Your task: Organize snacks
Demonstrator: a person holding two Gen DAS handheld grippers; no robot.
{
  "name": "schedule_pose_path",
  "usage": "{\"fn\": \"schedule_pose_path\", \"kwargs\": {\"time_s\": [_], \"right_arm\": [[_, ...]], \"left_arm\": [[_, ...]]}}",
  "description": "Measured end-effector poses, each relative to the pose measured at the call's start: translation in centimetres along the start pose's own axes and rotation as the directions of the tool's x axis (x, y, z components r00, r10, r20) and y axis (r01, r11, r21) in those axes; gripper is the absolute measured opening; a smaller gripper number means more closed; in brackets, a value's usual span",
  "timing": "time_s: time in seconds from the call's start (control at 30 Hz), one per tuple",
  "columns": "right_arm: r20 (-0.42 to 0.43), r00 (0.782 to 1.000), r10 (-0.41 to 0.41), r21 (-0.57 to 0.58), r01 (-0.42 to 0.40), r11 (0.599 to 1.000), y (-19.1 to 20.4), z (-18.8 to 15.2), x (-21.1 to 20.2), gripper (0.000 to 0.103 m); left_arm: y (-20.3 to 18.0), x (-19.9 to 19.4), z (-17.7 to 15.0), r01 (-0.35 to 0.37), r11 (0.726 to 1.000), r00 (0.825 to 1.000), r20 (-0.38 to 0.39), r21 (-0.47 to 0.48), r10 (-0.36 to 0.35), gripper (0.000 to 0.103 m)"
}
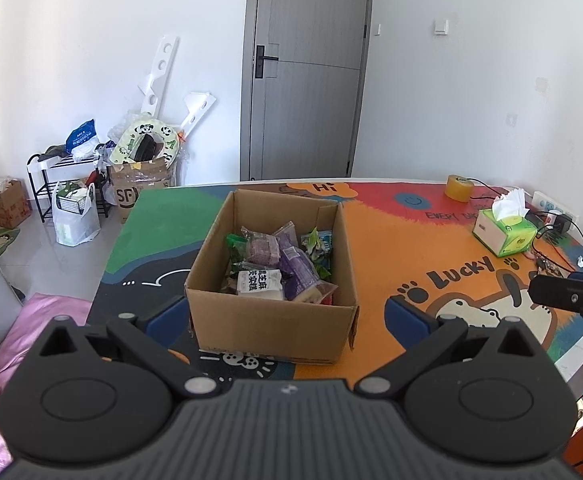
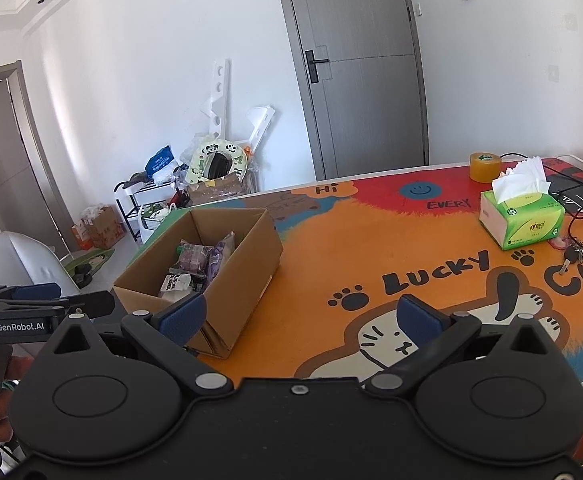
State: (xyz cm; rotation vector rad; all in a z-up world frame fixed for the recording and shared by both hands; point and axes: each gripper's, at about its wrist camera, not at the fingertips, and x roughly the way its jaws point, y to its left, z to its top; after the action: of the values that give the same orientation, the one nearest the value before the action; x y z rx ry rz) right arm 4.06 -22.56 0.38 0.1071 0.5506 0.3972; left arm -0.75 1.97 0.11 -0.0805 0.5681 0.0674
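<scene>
Sitting between left gripper (image 1: pixel 287 312) spread fingers (image 1: pixel 409 314), snack-filled box (image 1: pixel 275 316)

A green tissue box (image 2: pixel 521 216) sits at the right of the frame on the colourful cartoon surface (image 2: pixel 371 264); a roll of yellow tape (image 2: pixel 485 167) stands beyond it; keys (image 2: pixel 575 256) lie just below; a grey door (image 2: pixel 363 68) fills the upper centre; a black rack (image 1: pixel 57 184) stands at left.

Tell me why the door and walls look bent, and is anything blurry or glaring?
Left wrist view: the fisheye lens bows the door and darkens the corners; the cardboard box and its snacks are sharp. Right wrist view: same bending, the door leans; bright daylight washes the white wall, and the tissue box stays clear.
</scene>
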Motion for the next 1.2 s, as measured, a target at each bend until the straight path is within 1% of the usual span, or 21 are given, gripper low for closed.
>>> {"fn": "schedule_pose_path", "kwargs": {"time_s": [0.7, 1.2], "right_arm": [[-0.006, 1.0, -0.001, 0.0, 0.001, 1.0, 0.03, -0.2, 0.12, 0.103], [-0.008, 1.0, -0.004, 0.003, 0.005, 1.0, 0.08, -0.11, 0.04, 0.103]], "left_arm": [[0.21, 0.61, -0.09, -0.022, 1.0, 1.0, 0.0, -0.017, 0.022, 0.103], [0.04, 0.72, -0.3, -0.016, 1.0, 1.0, -0.007, -0.009, 0.016, 0.103]]}}
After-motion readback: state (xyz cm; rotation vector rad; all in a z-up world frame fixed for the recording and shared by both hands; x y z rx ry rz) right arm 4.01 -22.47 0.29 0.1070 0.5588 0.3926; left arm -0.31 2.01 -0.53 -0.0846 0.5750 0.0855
